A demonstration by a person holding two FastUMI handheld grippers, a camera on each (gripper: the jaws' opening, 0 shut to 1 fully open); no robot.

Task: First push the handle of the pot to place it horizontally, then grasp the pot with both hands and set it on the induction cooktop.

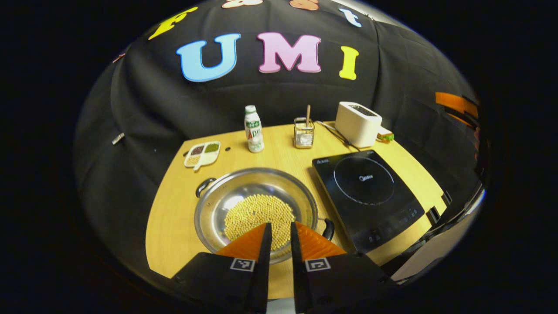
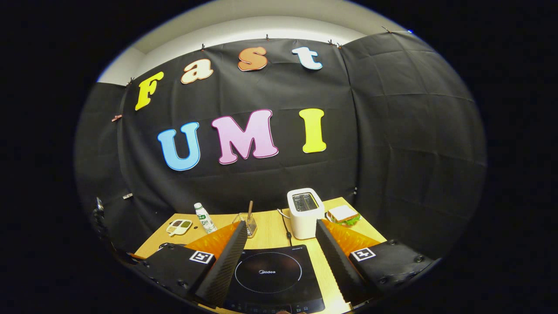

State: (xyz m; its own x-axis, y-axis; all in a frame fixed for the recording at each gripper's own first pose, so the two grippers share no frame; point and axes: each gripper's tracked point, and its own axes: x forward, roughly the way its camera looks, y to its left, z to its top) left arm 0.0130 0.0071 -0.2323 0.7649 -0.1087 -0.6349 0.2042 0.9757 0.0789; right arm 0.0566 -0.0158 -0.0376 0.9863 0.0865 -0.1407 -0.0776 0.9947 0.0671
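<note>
In the left gripper view a wide steel pot [image 1: 226, 192] holding yellow beans sits on the wooden table [image 1: 174, 226]. One black handle [image 1: 205, 186] points to its far left, the other [image 1: 328, 228] to its near right, so the two lie on a diagonal. My left gripper [image 1: 280, 224] hovers over the pot's near rim, its fingers drawn close together with nothing between them. The black induction cooktop [image 1: 368, 196] lies just right of the pot. In the right gripper view my right gripper [image 2: 281, 226] is open above the cooktop [image 2: 268, 272], holding nothing.
Along the table's back stand a small white bottle [image 1: 253, 129], a clear holder with a stick [image 1: 304, 133], a white toaster [image 1: 357, 123] with its cord, and a sandwich [image 2: 342, 214]. A divided dish of grains [image 1: 202, 154] lies at the far left.
</note>
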